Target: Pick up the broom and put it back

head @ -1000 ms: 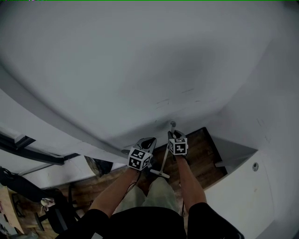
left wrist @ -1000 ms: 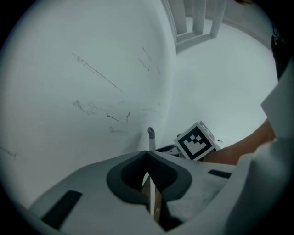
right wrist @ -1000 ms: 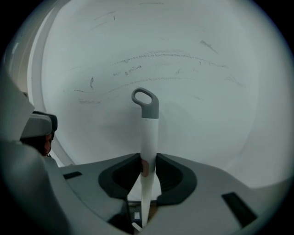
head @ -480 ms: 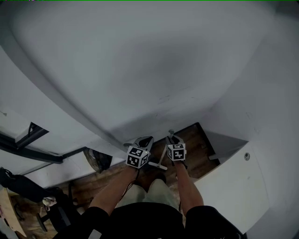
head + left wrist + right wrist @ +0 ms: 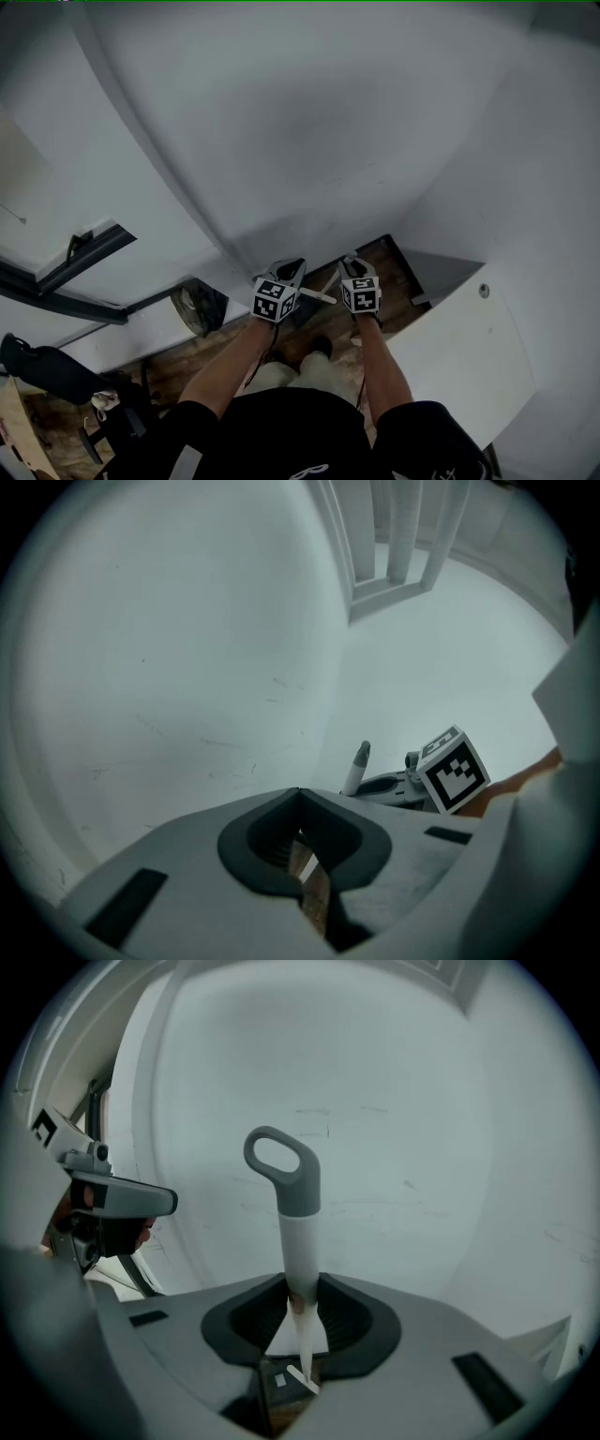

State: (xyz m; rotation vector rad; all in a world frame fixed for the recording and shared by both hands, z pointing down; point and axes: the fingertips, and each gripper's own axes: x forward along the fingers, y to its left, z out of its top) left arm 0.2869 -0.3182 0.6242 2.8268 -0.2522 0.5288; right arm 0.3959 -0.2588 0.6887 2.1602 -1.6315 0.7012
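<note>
At 12 o'clock from right tongs, broom handle stands, clamped between them. Left tongs closed together, empty.

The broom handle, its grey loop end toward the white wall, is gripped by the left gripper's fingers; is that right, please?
Not quite: the right gripper view shows the broom handle held by the fingers of the right gripper, not the left gripper. Its grey loop end does point toward the white wall.
</note>
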